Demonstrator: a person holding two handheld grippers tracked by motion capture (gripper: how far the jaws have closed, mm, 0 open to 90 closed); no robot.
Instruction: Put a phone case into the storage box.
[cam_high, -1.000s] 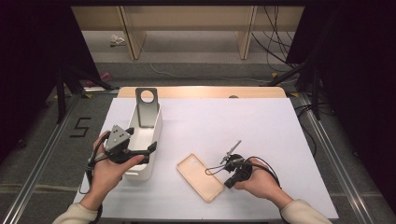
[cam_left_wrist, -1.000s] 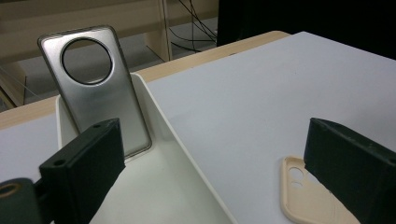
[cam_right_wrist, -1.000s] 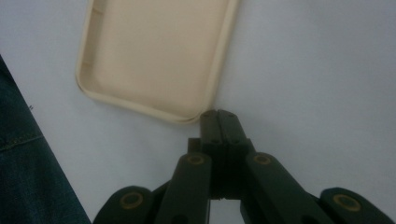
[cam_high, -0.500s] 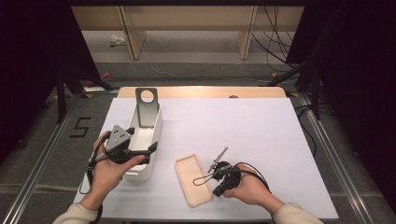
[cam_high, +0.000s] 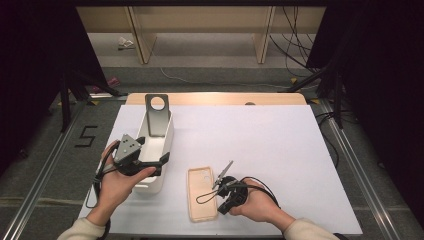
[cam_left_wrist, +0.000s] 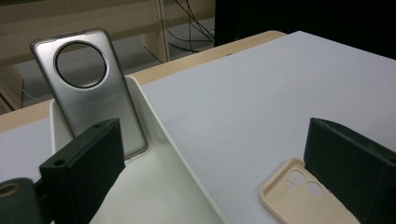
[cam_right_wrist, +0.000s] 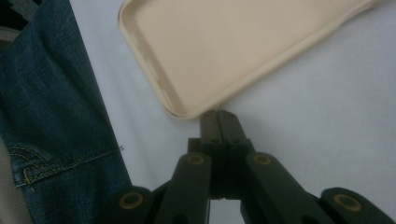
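- Where the white table top (cam_high: 280, 145) carries stock, three items show: a long white plastic tray (cam_high: 161, 131) at the left, a beige soft phone case (cam_high: 200, 195) near the front edge, and a grey metallic phone back cover with a round cut-out (cam_high: 157, 113).
- Grey cover: stands upright, leaning against the far end wall inside the tray; its lower edge is hidden behind the left claw's jaw in the left gripper view (cam_left_wrist: 91, 93).
- Beige case: lies flat, hollow side up, just right of the tray and apart from it; camera holes at its far end (cam_left_wrist: 299, 196), partly cut off there by the right-hand jaw.
- Left gripper (cam_high: 150, 161): held in the left hand (cam_high: 117, 182) over the near half of the tray; jaws spread wide, gripping nothing.
- Right gripper (cam_right_wrist: 218, 122): held in the right hand (cam_high: 257, 200); jaws pressed together, tips at the case's near rim. Whether they touch the rim cannot be made out.
- Blue denim cloth (cam_right_wrist: 51, 107): beyond the table edge, left side of the right gripper view, partly cut off.
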